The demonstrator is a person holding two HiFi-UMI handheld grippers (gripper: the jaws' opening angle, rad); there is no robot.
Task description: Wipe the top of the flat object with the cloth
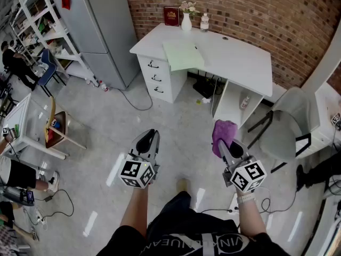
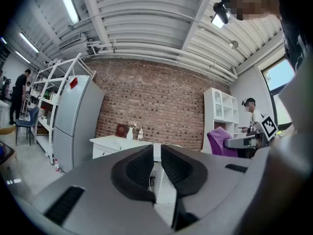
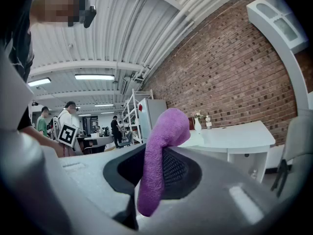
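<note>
A pale green flat sheet lies on the white desk across the room, well ahead of both grippers. My right gripper is shut on a purple cloth. The cloth is pinched between the jaws and bulges up over their tips in the right gripper view. My left gripper is held level beside it, shut with nothing between its jaws. The left gripper view shows the purple cloth at the right. Both grippers are over the floor, far short of the desk.
A grey fridge stands left of the desk. On the desk's back edge are a red book, a vase and a bottle. A grey chair is at the right, a wooden chair and people at the left.
</note>
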